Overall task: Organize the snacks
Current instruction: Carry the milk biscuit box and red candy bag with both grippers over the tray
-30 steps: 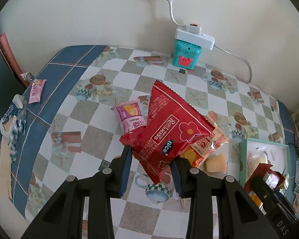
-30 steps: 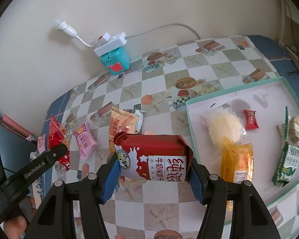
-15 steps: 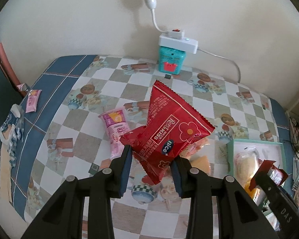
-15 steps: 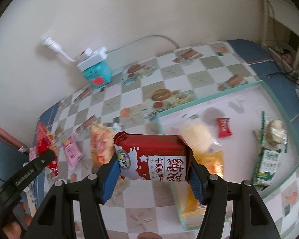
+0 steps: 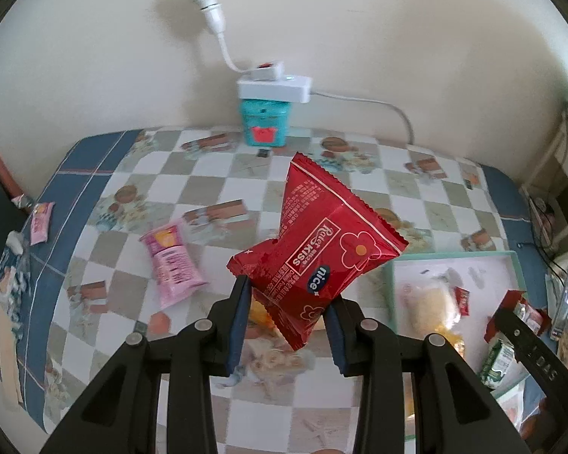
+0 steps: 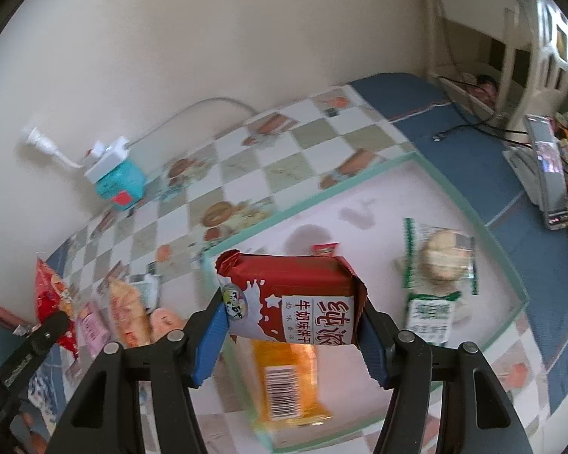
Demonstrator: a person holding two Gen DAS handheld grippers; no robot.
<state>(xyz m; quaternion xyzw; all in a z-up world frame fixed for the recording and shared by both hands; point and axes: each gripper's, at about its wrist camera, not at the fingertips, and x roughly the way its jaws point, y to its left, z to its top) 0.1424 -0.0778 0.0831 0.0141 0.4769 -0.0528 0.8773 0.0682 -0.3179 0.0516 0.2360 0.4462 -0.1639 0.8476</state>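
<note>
Right wrist view has the right gripper (image 6: 289, 325) clamped on a dark red biscuit pack (image 6: 289, 300), holding it by its two short ends, level and up in the air over the near-left corner of the teal-rimmed tray (image 6: 469, 219). Straight below it in the tray lies an orange packet (image 6: 289, 382) with its barcode showing; further in sit a small red sweet (image 6: 325, 249), a round biscuit in a clear green-edged wrapper (image 6: 441, 259) and a green and white carton (image 6: 429, 312). From the left wrist view, the left gripper (image 5: 287, 319) is closed on the lower end of a bright red bag (image 5: 318, 244), which stands up tilted above the checked tablecloth (image 5: 216, 174), with the tray off to its right. A pink packet (image 5: 172, 263) is loose on the cloth to the left, and a smaller pink one (image 5: 41, 217) lies out near the far left edge. To my eye both hands are in the carrying step, with the right one about to make its drop and the left one a little behind. The next move for the right hand, I'd say, is to come down over a bare patch of tray floor, past the orange packet, and part the jaws so the pack lands flat. The left should then bring its bag over the rim without the two grippers crowding each other.
</note>
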